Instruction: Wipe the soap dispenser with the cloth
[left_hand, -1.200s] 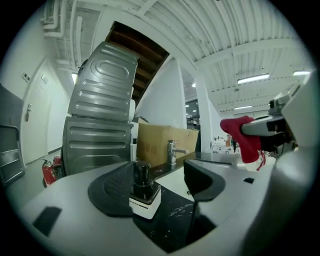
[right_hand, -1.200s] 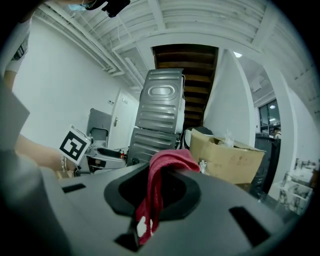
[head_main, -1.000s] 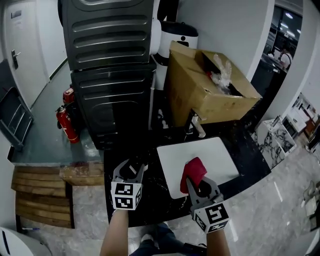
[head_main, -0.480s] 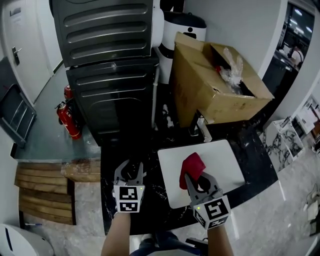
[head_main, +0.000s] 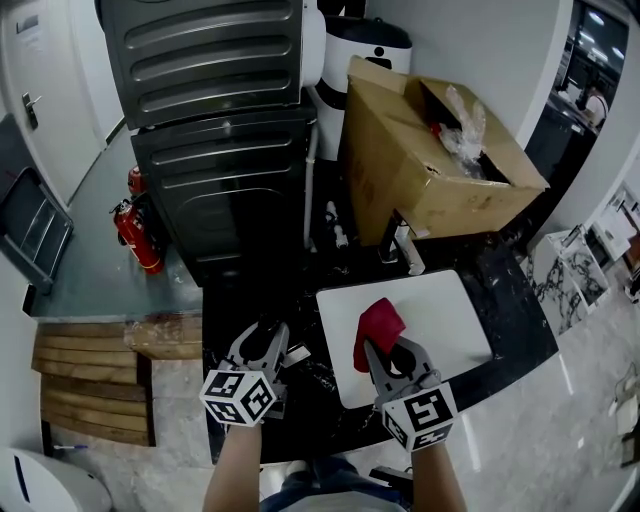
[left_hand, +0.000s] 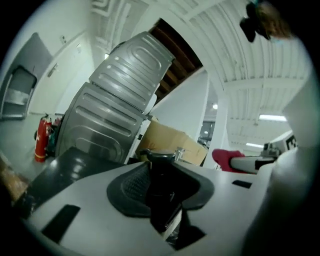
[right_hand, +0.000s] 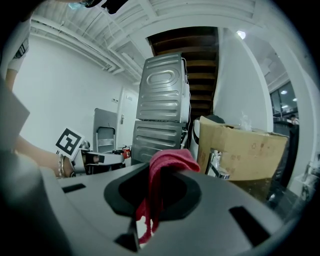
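While left gripper jaws, just closing, clamp the dark soap dispenser, right gripper jaws pinch the red cloth just to their right.

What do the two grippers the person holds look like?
Both are grey plastic, with two pointed jaws and dark rubbery pads. The left gripper and right gripper each carry a white cube with black square markers. No cables or sleeves show.

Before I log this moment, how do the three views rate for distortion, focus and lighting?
Head view: sharp, mildly bowed, black countertop swallows detail. Left gripper view: strong fisheye, black corners, scene tilted, the dark soap dispenser soft and underexposed. Right gripper view: same fisheye, level, red cloth bright and clear.
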